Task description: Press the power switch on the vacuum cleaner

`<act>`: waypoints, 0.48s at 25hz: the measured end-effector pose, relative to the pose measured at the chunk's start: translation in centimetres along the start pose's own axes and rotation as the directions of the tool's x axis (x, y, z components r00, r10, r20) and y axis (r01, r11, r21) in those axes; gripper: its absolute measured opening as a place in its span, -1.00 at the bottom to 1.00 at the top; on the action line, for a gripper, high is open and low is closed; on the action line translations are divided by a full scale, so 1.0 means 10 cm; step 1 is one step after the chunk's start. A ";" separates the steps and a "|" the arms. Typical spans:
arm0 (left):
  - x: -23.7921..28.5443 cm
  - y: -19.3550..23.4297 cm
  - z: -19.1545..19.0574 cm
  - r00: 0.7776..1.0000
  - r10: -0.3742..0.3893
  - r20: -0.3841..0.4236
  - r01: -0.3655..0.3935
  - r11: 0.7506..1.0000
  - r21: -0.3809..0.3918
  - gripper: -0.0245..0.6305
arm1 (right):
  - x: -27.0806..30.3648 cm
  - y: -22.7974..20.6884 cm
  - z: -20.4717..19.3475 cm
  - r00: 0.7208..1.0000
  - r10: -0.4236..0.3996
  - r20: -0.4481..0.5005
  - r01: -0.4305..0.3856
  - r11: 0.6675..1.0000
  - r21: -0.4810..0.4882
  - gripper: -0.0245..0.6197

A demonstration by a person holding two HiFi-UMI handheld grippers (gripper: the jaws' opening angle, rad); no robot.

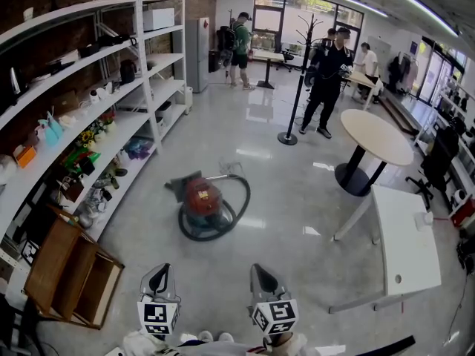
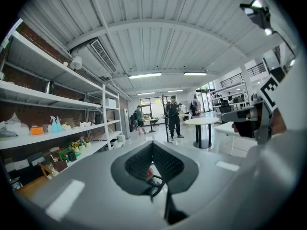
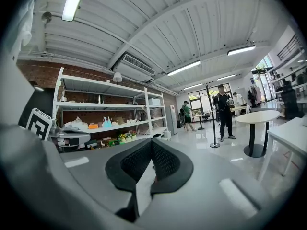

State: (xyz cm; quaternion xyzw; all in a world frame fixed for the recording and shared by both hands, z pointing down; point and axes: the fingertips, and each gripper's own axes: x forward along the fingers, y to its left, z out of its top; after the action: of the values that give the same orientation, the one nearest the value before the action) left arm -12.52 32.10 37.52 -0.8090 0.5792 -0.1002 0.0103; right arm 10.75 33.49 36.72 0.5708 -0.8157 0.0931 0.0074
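Observation:
The vacuum cleaner (image 1: 202,201) is a red drum on a blue base, standing on the glossy floor with its black hose (image 1: 239,199) looped around it. It sits ahead of both grippers, well apart from them. My left gripper (image 1: 159,273) and right gripper (image 1: 260,272) are held side by side low in the head view, both shut and empty. In the left gripper view, the left gripper (image 2: 152,145) has its jaws meeting at the tip, and a sliver of the red vacuum cleaner (image 2: 149,173) shows below. The right gripper (image 3: 152,142) is likewise shut. I cannot make out the power switch.
White shelving (image 1: 111,136) with small items runs along the left wall, with a wooden crate (image 1: 70,273) on the floor by it. A round table (image 1: 378,136) and a white rectangular table (image 1: 404,236) stand to the right. A coat stand (image 1: 295,87) and several people are farther back.

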 end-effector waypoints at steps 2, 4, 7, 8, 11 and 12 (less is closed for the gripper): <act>0.00 -0.04 0.00 1.000 0.002 -0.006 -0.002 1.000 0.002 -0.93 | -0.02 -0.05 -0.01 1.000 -0.001 -0.003 0.001 1.000 0.005 -0.92; 0.00 -0.07 -0.02 1.000 0.005 -0.011 -0.005 1.000 0.004 -0.93 | -0.04 -0.09 -0.03 1.000 -0.002 -0.005 0.002 1.000 0.011 -0.92; 0.00 -0.10 -0.04 1.000 0.011 -0.021 -0.011 1.000 0.003 -0.93 | -0.05 -0.12 -0.06 1.000 -0.001 -0.008 0.001 1.000 0.017 -0.92; 0.00 -0.11 -0.04 1.000 0.011 -0.023 -0.011 1.000 0.004 -0.93 | -0.05 -0.13 -0.06 1.000 0.000 -0.010 0.000 1.000 0.019 -0.92; -0.01 -0.16 -0.04 1.000 0.012 -0.027 -0.011 1.000 0.005 -0.93 | -0.08 -0.18 -0.09 1.000 -0.001 -0.014 0.001 1.000 0.025 -0.92; -0.01 -0.18 -0.04 1.000 0.012 -0.027 -0.012 1.000 0.005 -0.93 | -0.08 -0.20 -0.09 1.000 -0.002 -0.014 0.002 1.000 0.026 -0.92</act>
State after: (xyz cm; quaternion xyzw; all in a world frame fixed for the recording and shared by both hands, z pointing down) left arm -10.91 32.80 38.13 -0.8040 0.5838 -0.1126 0.0048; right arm 12.84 33.75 37.80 0.5711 -0.8138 0.1077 0.0058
